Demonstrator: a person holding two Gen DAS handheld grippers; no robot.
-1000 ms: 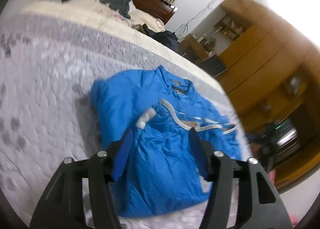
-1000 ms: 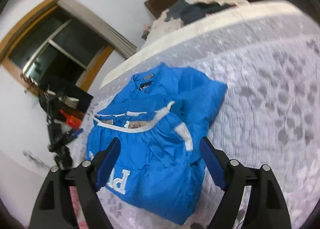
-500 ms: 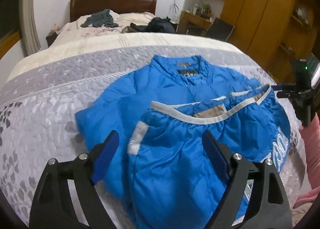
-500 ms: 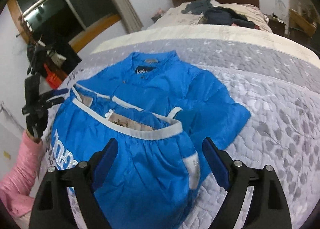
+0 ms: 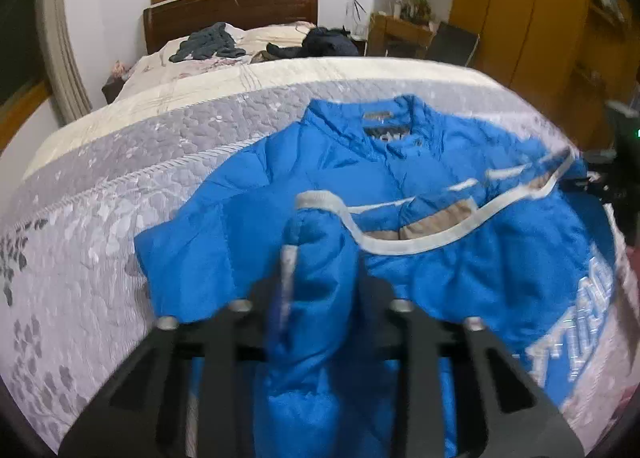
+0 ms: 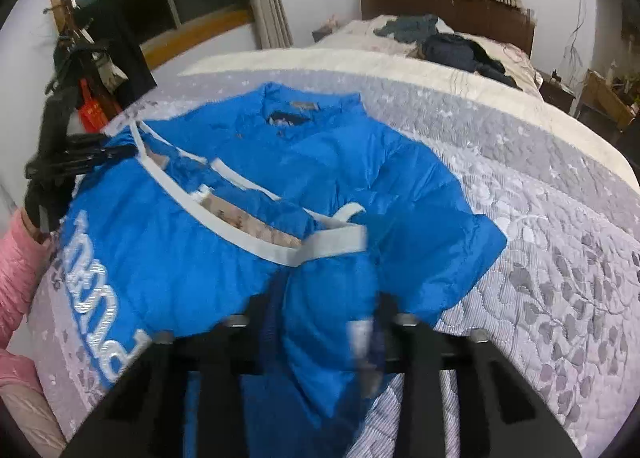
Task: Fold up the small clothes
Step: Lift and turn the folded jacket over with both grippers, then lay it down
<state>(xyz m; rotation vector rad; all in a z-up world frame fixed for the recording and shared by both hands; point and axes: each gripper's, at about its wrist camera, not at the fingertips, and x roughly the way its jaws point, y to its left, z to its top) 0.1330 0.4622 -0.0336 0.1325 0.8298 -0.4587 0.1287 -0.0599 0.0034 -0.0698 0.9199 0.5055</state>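
The left gripper (image 5: 320, 290) is closed on a bunch of blue fabric near a pale cuff, and the right gripper (image 6: 324, 298) is pinched in the same way on a bunch of the same cloth, so each black two-finger tool holds a part of the bright blue padded jacket with white trim (image 5: 400, 186). The jacket lies on the grey quilted bedspread with a leaf pattern (image 5: 80, 258), with its collar (image 5: 384, 118) at the far side and its lower part, edged by the white band (image 5: 420, 242), already turned up toward the collar. So the long axis of the garment runs away from both grippers, toward the dark wooden headboard (image 5: 228, 14). The held fabric is directly between the fingers and rises a little above the bed; the rest spreads forward and to the inner side of each tool. I judge that the next move goes along this axis or across it, and both hands seem equally near. A pink sleeve (image 6: 16, 258) is at the bed's edge.
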